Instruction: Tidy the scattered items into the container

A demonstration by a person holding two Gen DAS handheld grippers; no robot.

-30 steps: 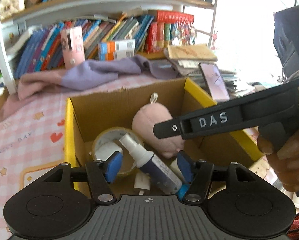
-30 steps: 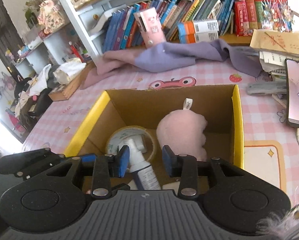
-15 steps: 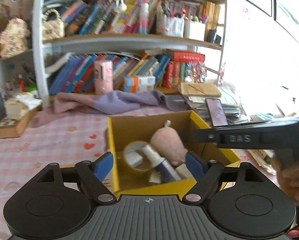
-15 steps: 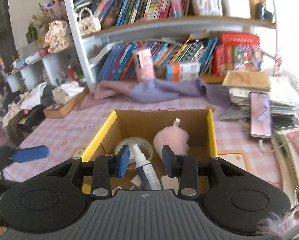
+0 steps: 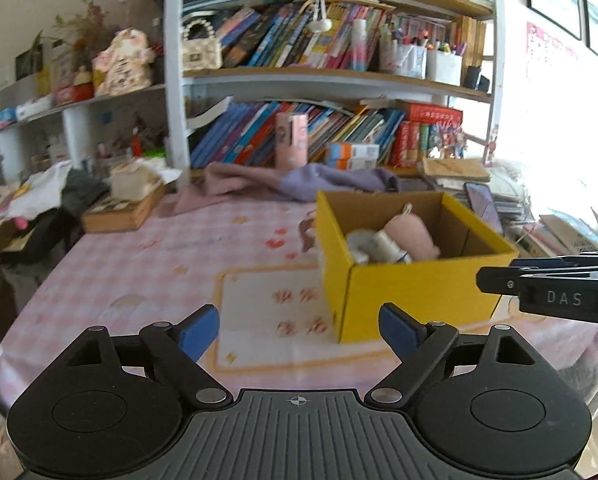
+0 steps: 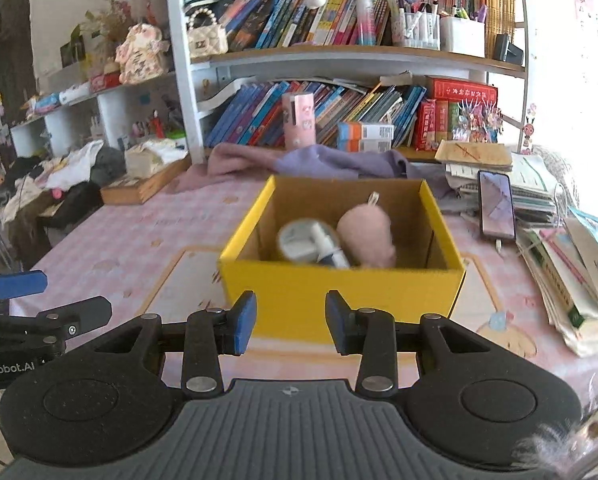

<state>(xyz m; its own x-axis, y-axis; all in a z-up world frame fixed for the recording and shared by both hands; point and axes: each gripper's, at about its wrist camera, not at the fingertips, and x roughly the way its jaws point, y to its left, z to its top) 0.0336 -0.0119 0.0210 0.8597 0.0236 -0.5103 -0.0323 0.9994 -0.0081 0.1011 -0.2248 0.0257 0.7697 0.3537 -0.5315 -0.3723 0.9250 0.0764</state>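
Left wrist view first: the left hand-held gripper has its blue pads spread wide and the jaws are opening, with nothing between them, just the pink checked cloth on the desk underneath. The yellow cardboard box sits ahead and off to the right on the desk. Inside it you can make out a pink plush toy, a roll of tape and a white spray bottle, all a bit blurry. The other gripper's black arm pokes in from the right edge. A purple cloth lies behind the box, in front of the bookshelf.

Right wrist view: the right hand-held gripper is set narrow, jaws opening a touch, and empty too. It sits just in front of the box's near wall, not touching it. Same plush toy, tape and spray bottle inside. A phone lies on a stack of books to the right.
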